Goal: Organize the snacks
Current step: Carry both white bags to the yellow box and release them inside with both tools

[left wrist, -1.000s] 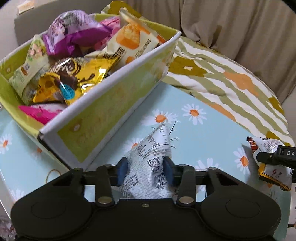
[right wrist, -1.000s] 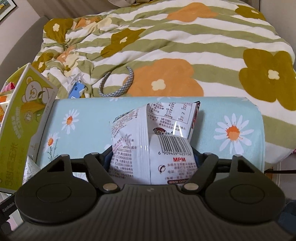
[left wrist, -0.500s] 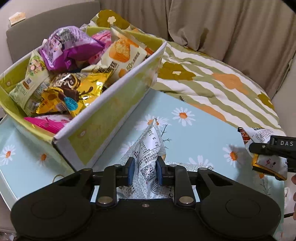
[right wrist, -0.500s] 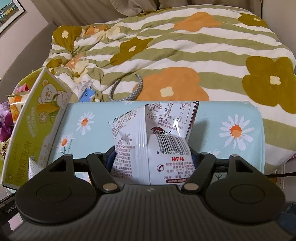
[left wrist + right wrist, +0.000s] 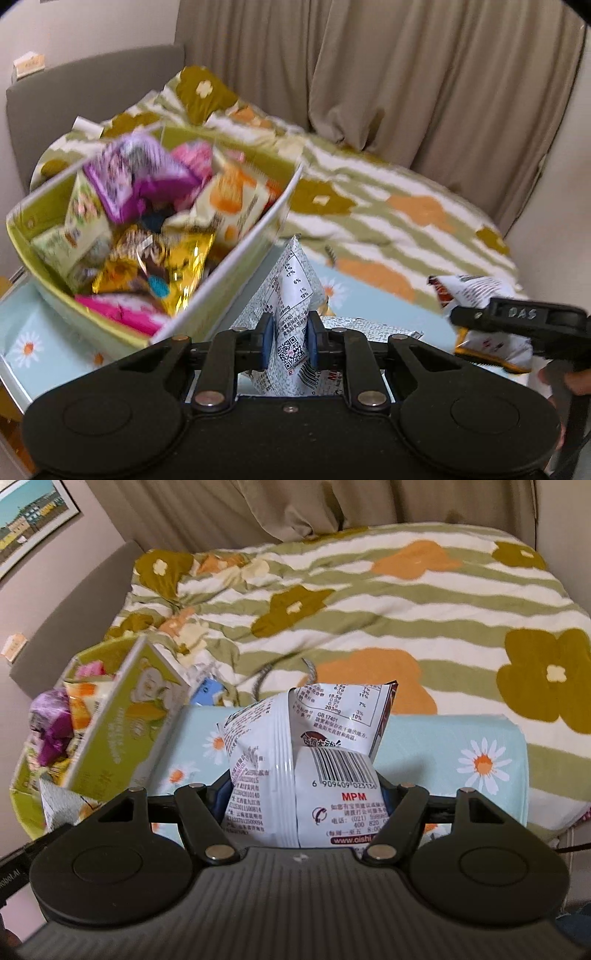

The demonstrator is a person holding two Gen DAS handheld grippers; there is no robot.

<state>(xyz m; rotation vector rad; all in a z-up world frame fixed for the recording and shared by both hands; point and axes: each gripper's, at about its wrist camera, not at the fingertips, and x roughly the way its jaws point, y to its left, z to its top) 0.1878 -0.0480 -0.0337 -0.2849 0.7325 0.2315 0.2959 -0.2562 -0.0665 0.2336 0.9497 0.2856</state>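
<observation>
My left gripper (image 5: 290,339) is shut on a white printed snack packet (image 5: 293,288), pinched thin between the blue pads and lifted off the table. Left of it stands a green cardboard box (image 5: 229,269) piled with several snack bags. My right gripper (image 5: 301,797) is shut on a puffy white packet with a barcode (image 5: 314,738), held above the table. In the left wrist view that right gripper (image 5: 517,317) shows at the right edge with its packet (image 5: 469,291). The green box (image 5: 122,720) is at the left in the right wrist view.
The table wears a light-blue daisy cloth (image 5: 461,746). One more white packet (image 5: 369,326) lies on it behind my left fingers. Beyond the table is a bed with a striped flower quilt (image 5: 388,206), a blue object (image 5: 208,688) and a grey cord (image 5: 310,668). Curtains hang behind.
My left gripper closed tight on its packet and lifted it off the table. Both grippers rose, so the box and table look lower and farther; the right gripper kept its packet.
</observation>
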